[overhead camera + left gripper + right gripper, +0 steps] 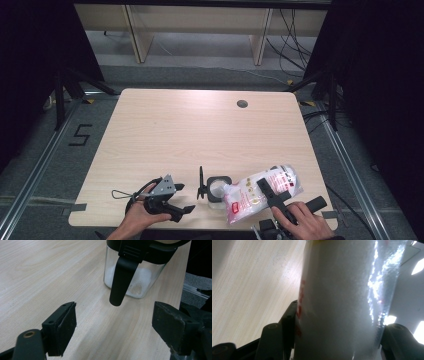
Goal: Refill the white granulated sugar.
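High view: right gripper [268, 194] pinching bag [250, 195] over jar [218, 188], left gripper [181, 199] spread, empty.

Table [200, 130]: I see pale wood-grain laminate, smooth, matt.
Jar [140, 280], on the table: clear glossy glass or plastic, I cannot tell which; matt black plastic lid.
Bag [260, 192], beside the jar: glossy, crinkled plastic film.
Right gripper [337, 340]: matt black plastic jaws.

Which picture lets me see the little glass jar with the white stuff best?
The left gripper view: the glass jar stands close ahead, clear walls showing white powder, black lid flap hanging down. The high view shows it small, from above, beside the plastic bag. In the right gripper view the bag blocks it.
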`<state>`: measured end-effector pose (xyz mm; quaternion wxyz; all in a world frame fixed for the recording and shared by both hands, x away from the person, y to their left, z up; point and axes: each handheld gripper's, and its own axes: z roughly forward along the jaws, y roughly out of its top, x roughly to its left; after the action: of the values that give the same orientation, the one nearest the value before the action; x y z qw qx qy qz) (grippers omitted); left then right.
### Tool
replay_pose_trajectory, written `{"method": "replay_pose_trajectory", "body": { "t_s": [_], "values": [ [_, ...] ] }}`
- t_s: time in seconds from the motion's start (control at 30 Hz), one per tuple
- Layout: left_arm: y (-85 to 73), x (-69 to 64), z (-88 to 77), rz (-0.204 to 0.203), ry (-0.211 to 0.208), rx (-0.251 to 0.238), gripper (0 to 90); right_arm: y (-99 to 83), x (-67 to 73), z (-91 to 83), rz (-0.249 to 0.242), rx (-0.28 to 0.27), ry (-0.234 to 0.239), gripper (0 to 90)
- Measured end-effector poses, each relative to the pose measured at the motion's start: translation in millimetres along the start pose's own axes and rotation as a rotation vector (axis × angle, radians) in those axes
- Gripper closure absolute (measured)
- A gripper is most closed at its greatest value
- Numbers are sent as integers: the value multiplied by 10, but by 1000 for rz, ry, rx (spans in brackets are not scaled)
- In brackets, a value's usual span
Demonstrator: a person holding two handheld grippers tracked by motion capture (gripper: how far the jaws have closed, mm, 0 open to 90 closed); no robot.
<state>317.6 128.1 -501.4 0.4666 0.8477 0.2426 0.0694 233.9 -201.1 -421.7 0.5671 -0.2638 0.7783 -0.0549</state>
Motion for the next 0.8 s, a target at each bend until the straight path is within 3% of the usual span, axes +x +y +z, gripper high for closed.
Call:
{"method": "replay_pose_trajectory", "body": {
  "t_s": [0.03, 0.4, 0.47, 0.53, 0.63, 0.7, 0.8],
  "values": [
    [3, 27, -19, 37, 7, 31, 193, 5, 9, 5, 7, -4, -2, 441],
    [3, 22, -16, 31, 7, 28, 193, -4, 16, 31, -11, -16, 3, 445],
    [2, 15, -10, 19, 4, 18, 193, -11, 40, 35, 14, -11, 8, 446],
    [3, 26, -18, 34, 7, 30, 193, -8, 43, 37, 13, -10, 7, 446],
    [4, 25, -19, 34, 7, 30, 193, -6, 27, 46, -12, -21, 4, 447],
    [0, 0, 0, 1, 2, 0, 193, -4, 29, 46, -13, -21, 2, 447],
    [0, 0, 0, 1, 1, 0, 193, -5, 30, 50, -13, -21, 4, 448]
  ]
}}
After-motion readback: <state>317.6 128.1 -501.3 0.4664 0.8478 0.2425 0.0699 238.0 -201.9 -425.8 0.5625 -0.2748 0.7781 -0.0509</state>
